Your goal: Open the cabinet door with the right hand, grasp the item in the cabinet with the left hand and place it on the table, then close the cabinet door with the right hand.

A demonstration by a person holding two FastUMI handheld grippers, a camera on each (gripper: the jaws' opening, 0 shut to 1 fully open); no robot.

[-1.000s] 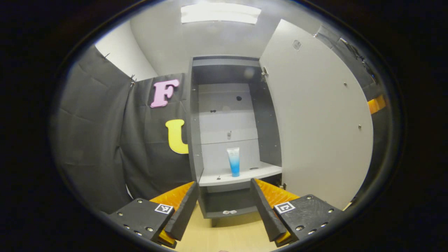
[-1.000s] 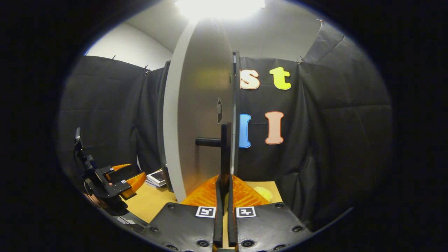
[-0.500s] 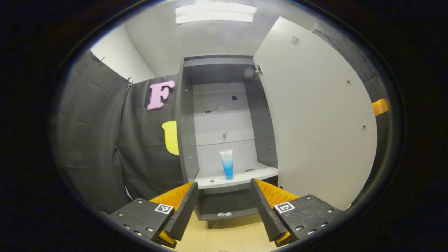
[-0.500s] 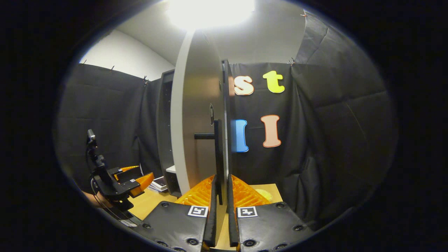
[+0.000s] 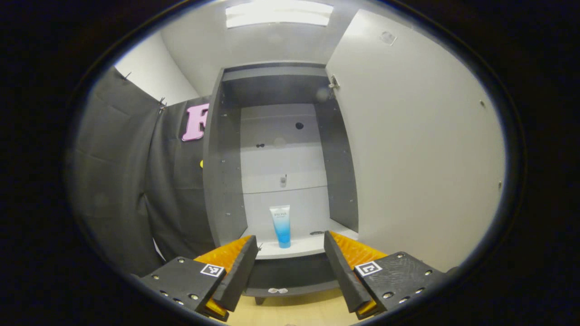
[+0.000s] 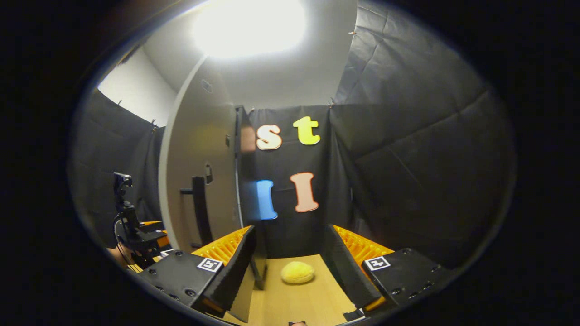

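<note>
In the left gripper view the left gripper [image 5: 290, 271] has its jaws spread wide with nothing between them, aimed into the cabinet [image 5: 217, 181]. Up beyond the gap between the fingers, a little left of its centre line, the tube [image 5: 281, 225] stands upright on its cap on the pale shelf [image 5: 308, 246]. It is well apart from both fingers, so the reach is not finished; the wide opening looks chosen so the jaws can pass to either side of the tube. To the right of the jaws the door [image 5: 417, 149] stands swung out, leaving the way in free.

In the right gripper view, far to the left of the jaws, the left gripper [image 6: 147, 233] is visible with a hand under it, facing the cabinet. Next comes the door [image 6: 195, 181], seen nearly edge-on, with its dark handle [image 6: 198, 209] up and left of the left finger. The right gripper [image 6: 290, 271] has its jaws wide apart and empty, clear of the handle, which suggests the opening step is done and the gripper waits nearby for closing. Between its fingers a yellow ball [image 6: 297, 272] lies on the table [image 6: 299, 303].
</note>
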